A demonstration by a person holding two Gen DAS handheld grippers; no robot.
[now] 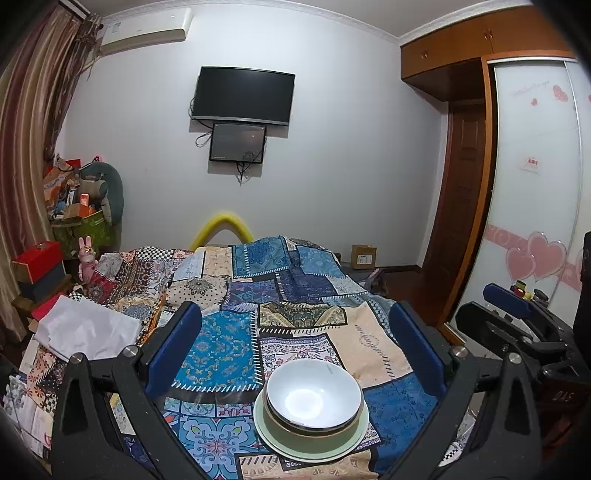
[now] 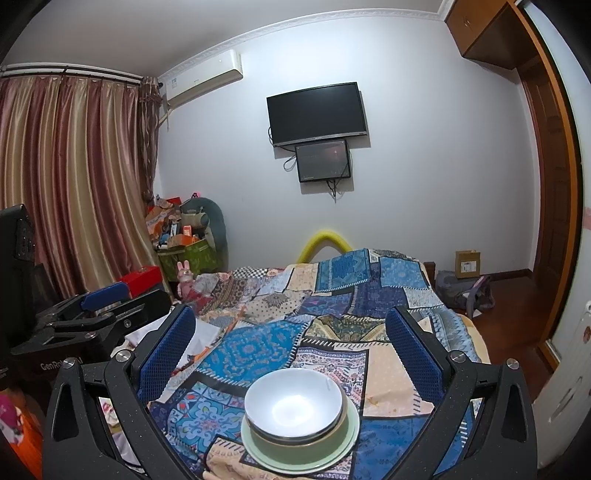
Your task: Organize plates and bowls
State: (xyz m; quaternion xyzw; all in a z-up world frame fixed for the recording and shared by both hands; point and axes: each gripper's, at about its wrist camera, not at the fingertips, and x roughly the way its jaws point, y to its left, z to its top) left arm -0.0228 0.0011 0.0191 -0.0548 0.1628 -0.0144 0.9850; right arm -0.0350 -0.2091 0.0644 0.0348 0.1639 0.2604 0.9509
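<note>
A stack of dishes sits on the bed, near its close edge, on top of a patchwork quilt point(image 1: 236, 332) in blues, creams and reds. At the bottom is a pale green plate point(image 1: 269, 441). On it stands a green bowl point(image 1: 314, 437), and nested inside that is a white bowl point(image 1: 314, 395) with a dark rim line and a bright reflection in its base. There may be a further thin dish between the two bowls, but the rims overlap too closely to tell.

The left gripper point(image 1: 295, 347) hangs above the quilt with its blue-padded fingers point(image 1: 173, 347) spread wide, one on either side of the stack and well clear of it, holding nothing. The right gripper point(image 2: 291, 350) is posed the same way in its own view: fingers point(image 2: 168, 350) wide apart, framing the same stack without touching it, nothing between them. Each gripper shows at the edge of the other's view, so they are side by side.

A crumpled white sheet point(image 1: 88, 328) lies on the left part of the bed. On the far wall hangs a dark television point(image 1: 243, 94) with a smaller screen point(image 1: 238, 142) just below it, and an air conditioner point(image 1: 146, 31) is mounted high up by the striped curtain point(image 2: 70, 177). A cardboard box point(image 1: 364, 256) stands on the floor by the wall.
</note>
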